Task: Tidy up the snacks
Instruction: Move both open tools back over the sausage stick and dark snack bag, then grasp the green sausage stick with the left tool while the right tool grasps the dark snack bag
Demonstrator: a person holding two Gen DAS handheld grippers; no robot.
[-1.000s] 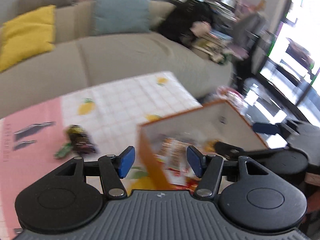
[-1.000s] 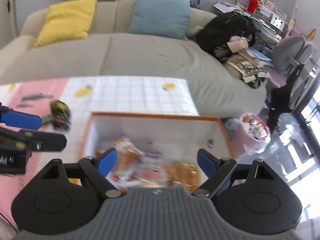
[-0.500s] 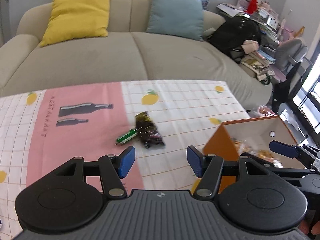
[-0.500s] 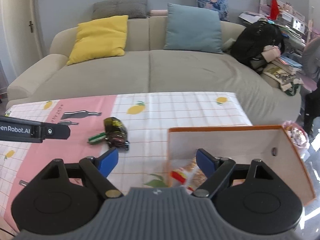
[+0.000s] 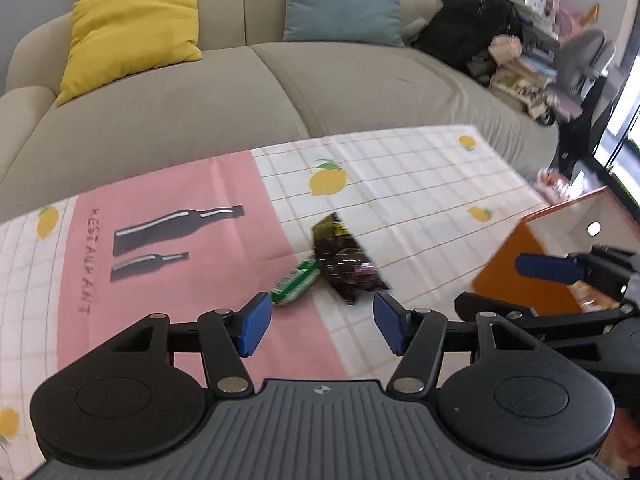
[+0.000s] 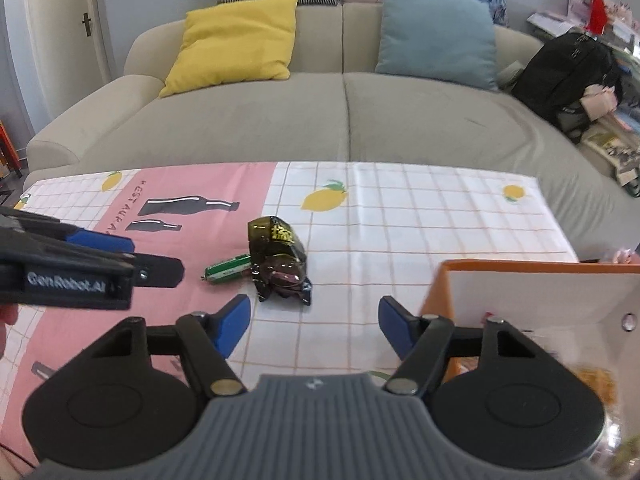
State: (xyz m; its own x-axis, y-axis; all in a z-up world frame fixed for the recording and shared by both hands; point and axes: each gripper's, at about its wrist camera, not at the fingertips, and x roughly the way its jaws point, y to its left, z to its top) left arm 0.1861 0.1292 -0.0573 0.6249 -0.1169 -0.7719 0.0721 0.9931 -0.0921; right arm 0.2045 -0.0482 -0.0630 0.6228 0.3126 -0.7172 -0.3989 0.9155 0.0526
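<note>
From my left gripper [image 5: 322, 330] I look down on the dark snack packet [image 5: 344, 264] and the green wrapped stick [image 5: 296, 282] touching its left side, both lying on the desk's tablecloth [image 5: 420, 200] just ahead of my fingers, which stand wide with nothing between them. This view catches only a corner of the orange box [image 5: 528, 280] at the right, with the right gripper's fingers crossing it. My right gripper [image 6: 314, 326] is closing, its fingers apart over bare cloth, nothing between them. Its camera shows more of the orange box [image 6: 540, 292]: white inner walls and blurred snacks inside. It also shows the whole sofa [image 6: 344, 120] with its yellow cushion [image 6: 232, 40].
</note>
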